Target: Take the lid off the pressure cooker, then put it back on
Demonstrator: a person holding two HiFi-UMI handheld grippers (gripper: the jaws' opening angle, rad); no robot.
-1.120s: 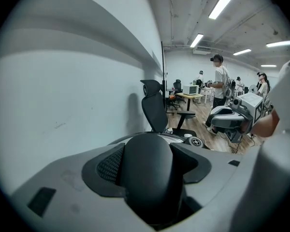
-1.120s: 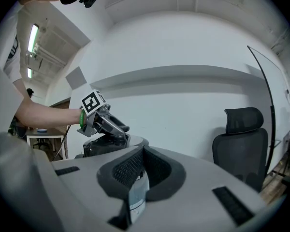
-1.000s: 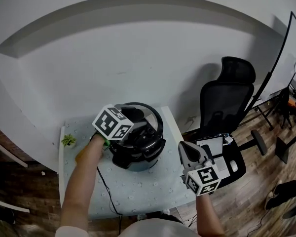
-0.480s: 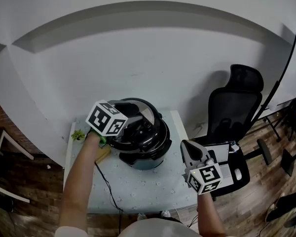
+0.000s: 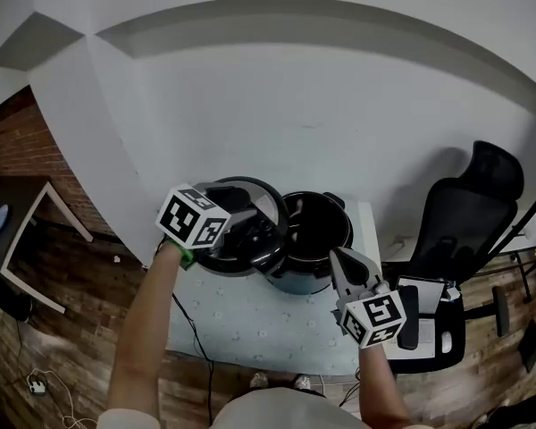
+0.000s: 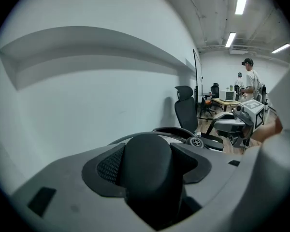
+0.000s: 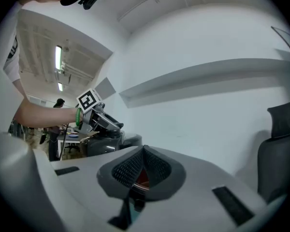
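My left gripper (image 5: 243, 218) is shut on the black handle (image 6: 150, 166) of the pressure cooker lid (image 5: 250, 231). The lid hangs off the pot, to its left, and partly overlaps its rim in the head view. The cooker pot (image 5: 314, 239) stands uncovered on the table, with its dark inside showing. In the left gripper view the handle fills the space between the jaws and the lid's rim (image 6: 176, 130) shows beyond. My right gripper (image 5: 347, 266) hovers in front of the pot's right side. Its jaws are together with nothing held. The right gripper view shows the left gripper (image 7: 102, 122) over the lid (image 7: 105, 145).
The pot stands on a small white table with a dotted mat (image 5: 250, 315), and a black cable (image 5: 193, 333) runs over its front edge. A black office chair (image 5: 469, 217) stands at the right. At the far left there is a brick wall and a dark side table (image 5: 13, 239).
The lid has come off the pot and moved to the left in my left gripper, leaving the pot uncovered. The right gripper has shifted a little and still holds nothing.
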